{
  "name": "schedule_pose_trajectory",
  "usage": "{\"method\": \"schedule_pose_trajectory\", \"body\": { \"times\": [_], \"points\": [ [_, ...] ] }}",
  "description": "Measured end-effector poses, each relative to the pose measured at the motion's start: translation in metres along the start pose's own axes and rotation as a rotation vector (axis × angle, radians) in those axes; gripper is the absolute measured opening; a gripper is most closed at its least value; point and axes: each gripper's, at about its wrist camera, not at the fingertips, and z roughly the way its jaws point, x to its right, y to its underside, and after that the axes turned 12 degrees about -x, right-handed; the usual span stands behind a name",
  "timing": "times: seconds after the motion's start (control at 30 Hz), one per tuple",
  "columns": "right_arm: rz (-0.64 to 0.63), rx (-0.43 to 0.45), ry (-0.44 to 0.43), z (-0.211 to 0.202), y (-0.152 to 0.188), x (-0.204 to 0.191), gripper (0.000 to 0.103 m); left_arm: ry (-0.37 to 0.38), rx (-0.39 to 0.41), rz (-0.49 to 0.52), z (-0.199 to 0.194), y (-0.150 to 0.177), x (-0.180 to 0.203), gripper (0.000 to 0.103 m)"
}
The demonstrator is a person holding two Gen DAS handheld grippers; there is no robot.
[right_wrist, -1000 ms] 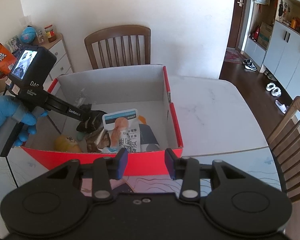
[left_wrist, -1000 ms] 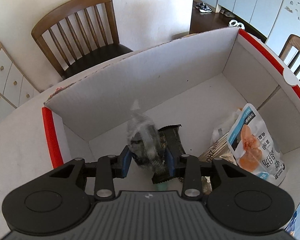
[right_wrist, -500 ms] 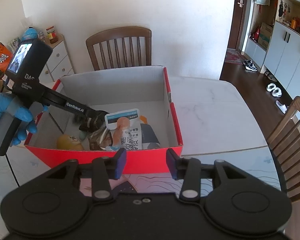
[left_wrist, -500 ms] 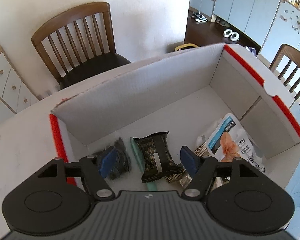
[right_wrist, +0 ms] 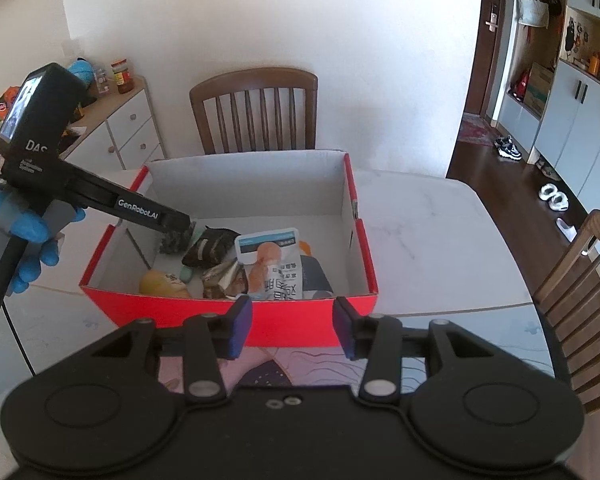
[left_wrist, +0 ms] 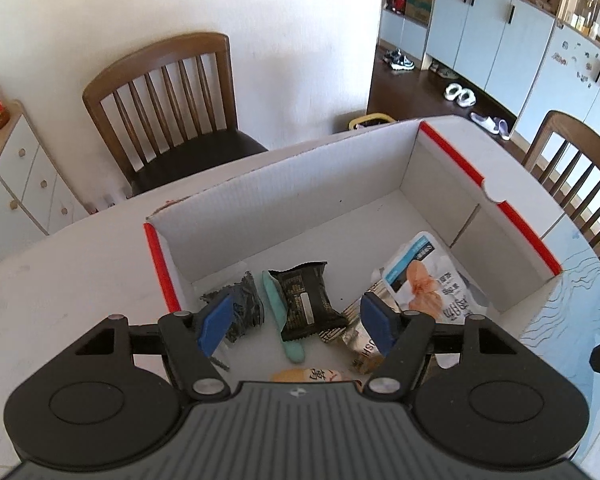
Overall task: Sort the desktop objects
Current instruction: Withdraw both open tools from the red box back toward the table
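Note:
A red cardboard box [left_wrist: 452, 148] [right_wrist: 228, 312] with a white inside stands on the table. In it lie a clear bag of dark pieces [left_wrist: 242, 306] [right_wrist: 174, 240], a black snack pack [left_wrist: 306, 304] [right_wrist: 210, 246], a mint-green stick [left_wrist: 282, 324], a white and blue pouch [left_wrist: 428, 284] [right_wrist: 274, 264], a foil wrapper [left_wrist: 360, 340] and a yellow item [right_wrist: 162, 284]. My left gripper [left_wrist: 296, 326] is open and empty above the box's near left corner. My right gripper [right_wrist: 292, 328] is open and empty, in front of the box's red front wall.
Wooden chairs stand behind the table [left_wrist: 168, 108] [right_wrist: 256, 112] and at the right [left_wrist: 576, 168] [right_wrist: 580, 272]. A white drawer cabinet [right_wrist: 120, 132] is at the left. A printed mat [right_wrist: 268, 368] lies on the table under my right gripper.
My left gripper opened and let go of the clear bag of dark pieces, which now lies in the box, then pulled back and up. My right gripper stayed put.

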Motion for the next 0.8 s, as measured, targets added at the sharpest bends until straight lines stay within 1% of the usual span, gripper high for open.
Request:
{"method": "schedule_pose_trajectory", "body": {
  "times": [0.23,0.43,0.63,0.7,0.8],
  "points": [
    [-0.011,0.018,-0.003,-0.016,0.009,-0.003,0.044,-0.013,0.049,-0.004,-0.025,0.017,0.008,0.07],
    [-0.034,0.032,-0.005,-0.027,0.02,-0.007,0.044,0.005,0.082,-0.019,-0.042,0.034,0.015,0.07],
    [-0.067,0.042,-0.005,-0.039,0.035,-0.015,0.044,0.012,0.109,0.008,-0.056,0.057,0.03,0.07],
    [-0.074,0.042,-0.002,-0.041,0.04,-0.018,0.044,0.009,0.12,0.013,-0.059,0.063,0.033,0.07],
    [-0.065,0.04,-0.003,-0.044,0.045,-0.019,0.044,-0.016,0.147,0.025,-0.067,0.075,0.04,0.07]
  ]
}}
